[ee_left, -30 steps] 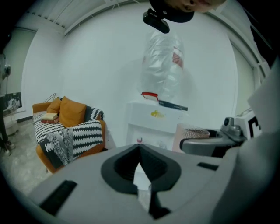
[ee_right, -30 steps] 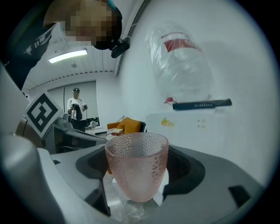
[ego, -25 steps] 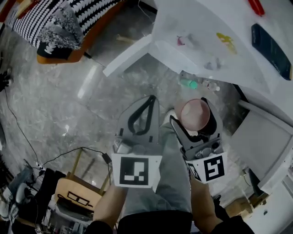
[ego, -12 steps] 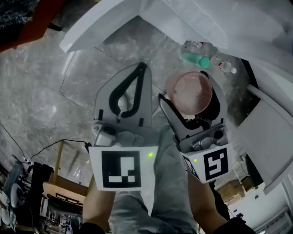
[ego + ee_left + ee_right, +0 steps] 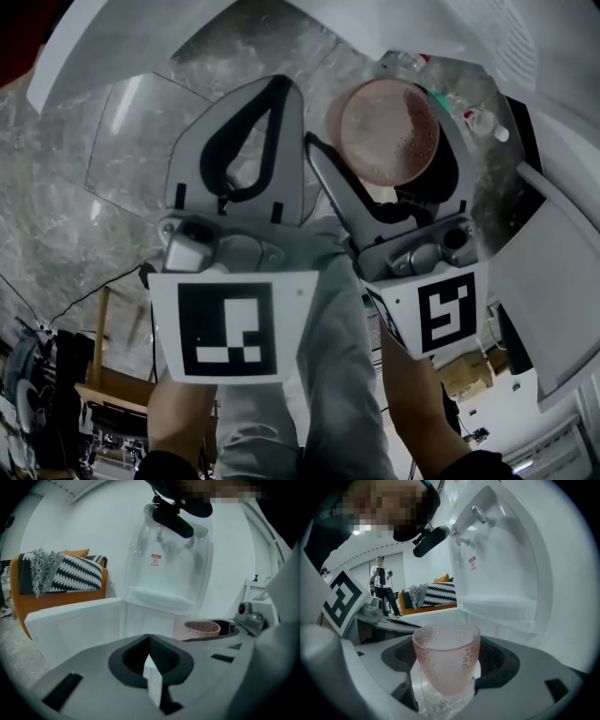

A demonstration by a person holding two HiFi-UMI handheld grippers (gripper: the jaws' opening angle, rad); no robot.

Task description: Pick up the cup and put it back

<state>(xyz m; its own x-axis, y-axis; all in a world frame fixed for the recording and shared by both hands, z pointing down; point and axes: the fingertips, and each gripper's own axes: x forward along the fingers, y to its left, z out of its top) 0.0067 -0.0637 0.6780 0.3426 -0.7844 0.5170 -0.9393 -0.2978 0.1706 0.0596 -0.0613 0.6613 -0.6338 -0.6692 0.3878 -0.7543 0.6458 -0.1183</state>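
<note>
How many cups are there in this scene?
1. The pink cup stands upright, gripped between the jaws of the right gripper, in front of a dispenser. Others may be hidden behind the grippers.

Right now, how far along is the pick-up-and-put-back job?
Done: the pickup. The pink cup stands upright, clamped between the right gripper's jaws. In hand: the carry, with the white water dispenser straight ahead. Left: setting the cup down and opening the jaws; no release shows yet. The left gripper is shut and empty.
</note>
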